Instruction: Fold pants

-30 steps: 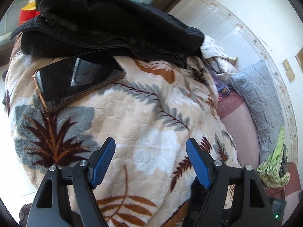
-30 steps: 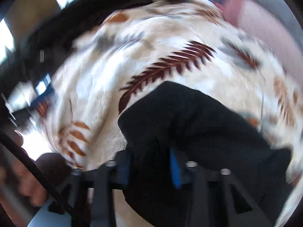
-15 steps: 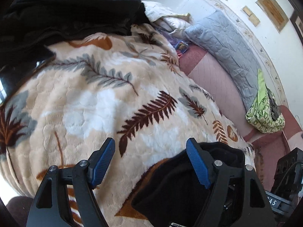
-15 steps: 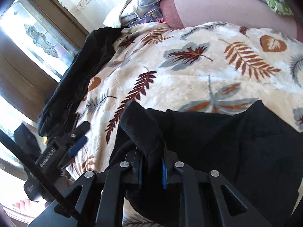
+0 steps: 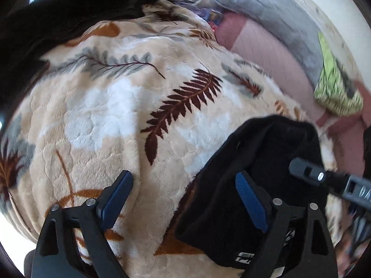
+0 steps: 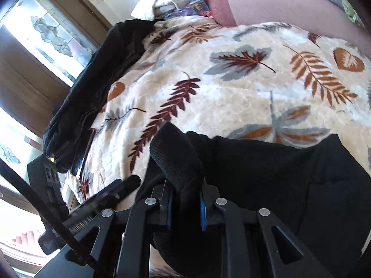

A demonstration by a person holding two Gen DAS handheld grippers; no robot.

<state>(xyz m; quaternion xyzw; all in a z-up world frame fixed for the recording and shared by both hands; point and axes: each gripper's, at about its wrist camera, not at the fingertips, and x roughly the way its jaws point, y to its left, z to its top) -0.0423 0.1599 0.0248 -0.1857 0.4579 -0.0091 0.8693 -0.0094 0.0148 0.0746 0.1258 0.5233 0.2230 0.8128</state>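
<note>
The black pants (image 6: 266, 173) lie on a cream blanket with leaf prints (image 6: 231, 92). My right gripper (image 6: 185, 206) is shut on a ribbed edge of the pants and lifts it off the blanket. In the left wrist view the same raised black edge (image 5: 266, 150) stands at the lower right. My left gripper (image 5: 183, 199) is open and empty, its right finger (image 5: 250, 199) against the black cloth, its left finger over bare blanket (image 5: 116, 115). The tip of the right gripper (image 5: 308, 171) shows at the right.
A second pile of black clothing (image 6: 97, 88) lies along the far edge of the blanket, also in the left wrist view (image 5: 69, 11). A phone's edge (image 6: 85, 148) lies beside it. A pink mattress (image 5: 266, 46), a grey pillow (image 5: 266, 7) and a green cloth (image 5: 334, 88) lie beyond.
My left gripper has swung right, away from the phone and dark pile, up to the black pants' raised edge. My right gripper keeps its hold and has steadied.
</note>
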